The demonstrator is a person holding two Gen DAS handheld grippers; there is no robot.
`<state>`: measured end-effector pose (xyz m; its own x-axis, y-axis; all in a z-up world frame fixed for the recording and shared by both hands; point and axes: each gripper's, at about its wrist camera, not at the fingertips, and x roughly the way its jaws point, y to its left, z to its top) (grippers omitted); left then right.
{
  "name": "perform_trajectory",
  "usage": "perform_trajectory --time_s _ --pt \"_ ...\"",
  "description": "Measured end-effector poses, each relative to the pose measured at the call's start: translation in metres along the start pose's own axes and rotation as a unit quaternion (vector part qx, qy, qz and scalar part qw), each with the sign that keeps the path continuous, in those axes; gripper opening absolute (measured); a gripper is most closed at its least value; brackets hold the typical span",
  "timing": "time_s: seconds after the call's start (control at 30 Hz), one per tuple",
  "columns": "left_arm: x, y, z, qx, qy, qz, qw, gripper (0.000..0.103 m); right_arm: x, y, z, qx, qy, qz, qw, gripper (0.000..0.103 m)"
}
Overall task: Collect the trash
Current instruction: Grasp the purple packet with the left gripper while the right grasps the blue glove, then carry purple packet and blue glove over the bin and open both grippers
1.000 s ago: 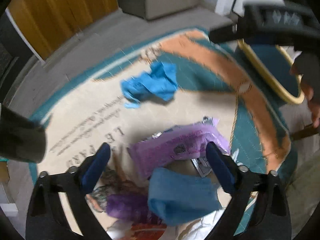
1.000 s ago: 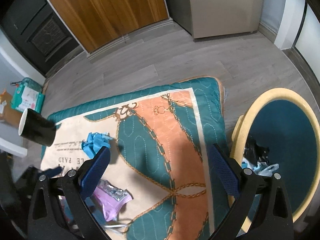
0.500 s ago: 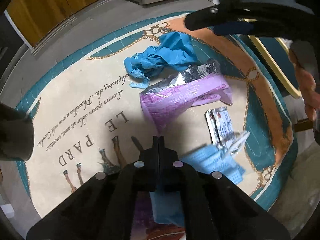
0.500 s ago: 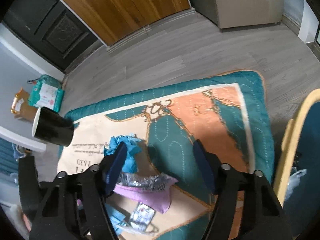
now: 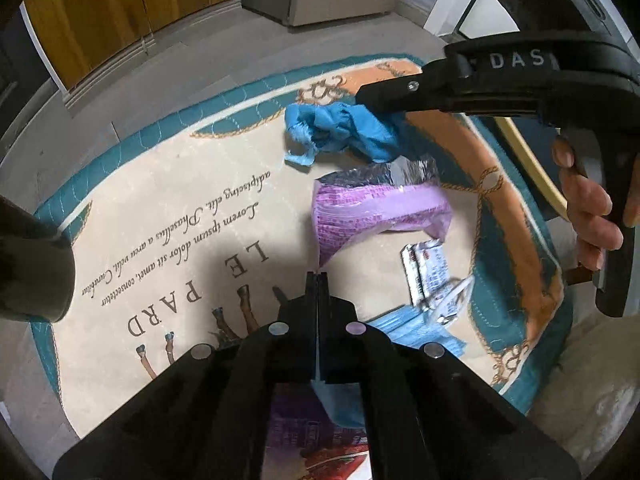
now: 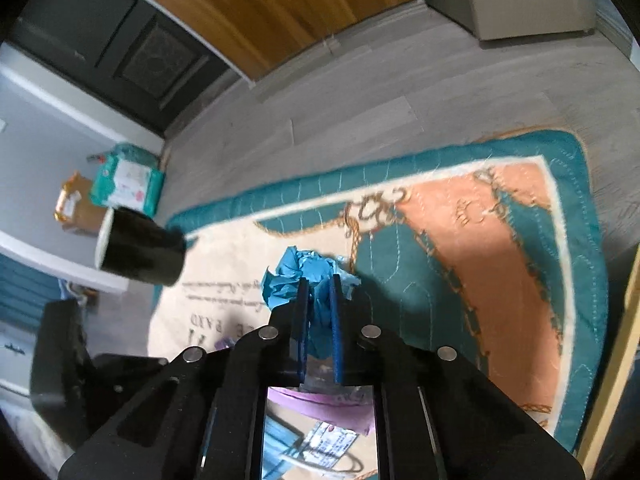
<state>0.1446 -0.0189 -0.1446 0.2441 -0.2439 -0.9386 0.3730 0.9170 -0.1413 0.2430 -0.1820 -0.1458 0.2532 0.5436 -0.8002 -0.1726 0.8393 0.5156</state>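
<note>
Over rug (image 6: 500, 240) — right gripper (image 6: 317, 292) pinching blue wad (image 6: 298, 276)

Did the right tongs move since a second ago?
Yes. The right tongs left the yellow-rimmed bin side, crossed the rug and closed on the blue wad.

Under me is a grey wooden floor (image 6: 360, 92) with a quilted rug (image 5: 168, 216) in cream, teal and orange. On the rug lie a crumpled blue glove (image 5: 340, 128), a purple foil wrapper (image 5: 372, 208), a small white sachet (image 5: 428, 272) and a light blue face mask (image 5: 416, 332).
</note>
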Motion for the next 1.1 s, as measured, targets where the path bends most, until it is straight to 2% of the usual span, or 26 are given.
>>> perform_trajectory --time_s 0.27,0.6,0.8,0.93,1.1 --pt "-0.020 -0.017 -0.007 0.002 -0.022 0.009 0.9997 0.000 -0.042 -0.008 -0.002 0.019 -0.048 -0.006 0.999 0.010" --pt "-0.071 -0.030 -0.013 0.000 -0.086 0.029 0.9959 0.000 -0.110 -0.028 -0.014 0.051 -0.116 -0.025 0.992 0.010" --pt "-0.096 -0.050 -0.006 0.018 -0.121 0.036 0.9918 0.000 -0.168 -0.056 -0.028 0.086 -0.168 -0.066 0.980 0.010" --pt "-0.108 -0.085 0.002 0.057 -0.139 0.038 0.9880 0.000 -0.208 -0.086 -0.041 0.096 -0.196 -0.116 0.969 0.010" --pt "-0.107 -0.134 0.032 0.077 -0.155 0.014 0.9848 0.000 -0.237 -0.131 -0.055 0.121 -0.203 -0.165 0.957 0.010"
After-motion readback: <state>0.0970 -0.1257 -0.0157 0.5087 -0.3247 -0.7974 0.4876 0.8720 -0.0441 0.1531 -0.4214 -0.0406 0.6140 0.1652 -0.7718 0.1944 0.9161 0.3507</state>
